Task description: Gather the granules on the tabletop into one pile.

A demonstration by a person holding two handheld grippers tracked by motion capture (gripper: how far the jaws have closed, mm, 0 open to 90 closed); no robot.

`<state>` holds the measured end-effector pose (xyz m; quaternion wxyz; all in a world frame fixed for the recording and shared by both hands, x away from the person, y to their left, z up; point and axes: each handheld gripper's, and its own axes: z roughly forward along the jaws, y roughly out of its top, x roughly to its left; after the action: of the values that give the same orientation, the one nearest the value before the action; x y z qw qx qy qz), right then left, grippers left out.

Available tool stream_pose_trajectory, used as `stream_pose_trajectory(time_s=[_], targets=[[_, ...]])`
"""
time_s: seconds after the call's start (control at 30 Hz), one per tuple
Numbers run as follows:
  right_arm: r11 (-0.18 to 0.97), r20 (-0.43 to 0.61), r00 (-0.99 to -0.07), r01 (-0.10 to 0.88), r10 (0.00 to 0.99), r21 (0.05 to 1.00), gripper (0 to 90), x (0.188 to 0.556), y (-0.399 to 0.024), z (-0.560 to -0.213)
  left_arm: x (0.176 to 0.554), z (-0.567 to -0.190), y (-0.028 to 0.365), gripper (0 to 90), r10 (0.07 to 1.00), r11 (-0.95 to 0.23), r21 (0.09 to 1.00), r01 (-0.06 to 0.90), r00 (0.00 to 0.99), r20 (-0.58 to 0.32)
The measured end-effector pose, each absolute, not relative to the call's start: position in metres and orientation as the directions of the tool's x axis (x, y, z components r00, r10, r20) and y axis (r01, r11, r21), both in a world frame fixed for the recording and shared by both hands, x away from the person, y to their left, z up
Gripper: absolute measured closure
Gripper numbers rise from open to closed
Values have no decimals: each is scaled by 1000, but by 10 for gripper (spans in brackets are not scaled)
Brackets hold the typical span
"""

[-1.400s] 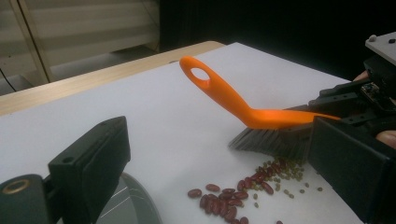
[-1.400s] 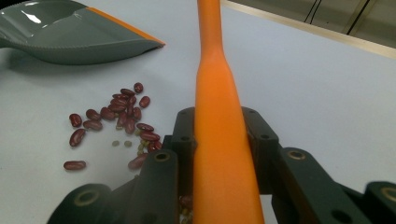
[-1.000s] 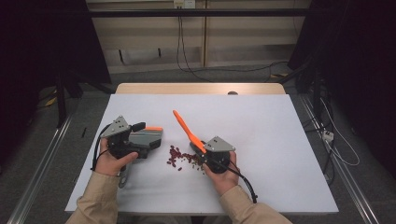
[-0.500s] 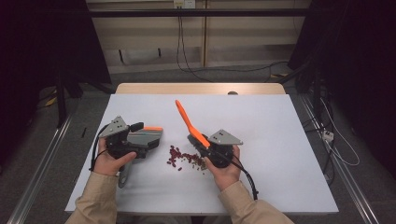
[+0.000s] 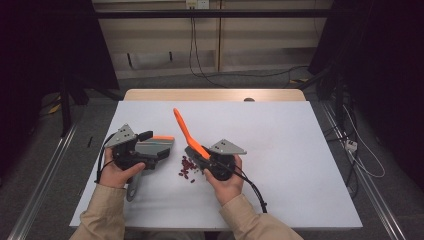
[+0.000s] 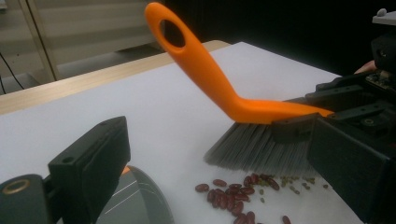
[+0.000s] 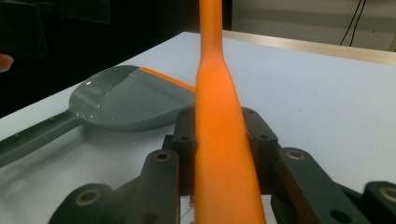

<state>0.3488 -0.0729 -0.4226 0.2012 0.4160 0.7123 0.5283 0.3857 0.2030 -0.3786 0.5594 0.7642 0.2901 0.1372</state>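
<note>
Gripping item one, the right gripper [image 5: 200,152] is clamping both jaws against the orange handle of a brush [image 5: 186,131]; in the right gripper view the handle is running up between the jaws. The brush's grey bristles [image 6: 254,151] are pointing down just above the surface, and its looped end is rising up and away from the person.

Holding item two, the left gripper [image 5: 152,159] is sitting on a grey dustpan [image 5: 155,146]. Its jaws seem to be on the pan's handle, but whether they are pinching it I cannot tell. The pan's orange-edged mouth is facing the brush, and its tray is lying flat, with nothing visible inside.

Lying between pan and brush: a small scatter of dark red beans [image 5: 187,167], with a few tiny greenish grains [image 6: 299,183] just beside them under the bristles.

Carrying all of this: a white surface [image 5: 300,150] with a pale wooden strip along its far edge.

Reaching in from the near side: two forearms in tan sleeves, the left hand [image 5: 116,171] and the right hand [image 5: 226,182] each wrapping a gripper body.

Surrounding: a dim room with grey flooring, cables along the floor and a light panelled wall behind.
</note>
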Motion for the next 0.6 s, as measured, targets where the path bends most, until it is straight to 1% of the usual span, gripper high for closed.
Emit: stream_pose_trajectory(time_s=[0.17, 0.6], targets=[[94, 157, -590, 371, 792, 924, 709, 349, -60, -423, 386, -379, 204, 61, 597, -206, 935, 288, 794, -113], [52, 205, -578, 397, 790, 916, 709, 350, -39, -430, 387, -377, 206, 61, 598, -205, 937, 283, 794, -109]])
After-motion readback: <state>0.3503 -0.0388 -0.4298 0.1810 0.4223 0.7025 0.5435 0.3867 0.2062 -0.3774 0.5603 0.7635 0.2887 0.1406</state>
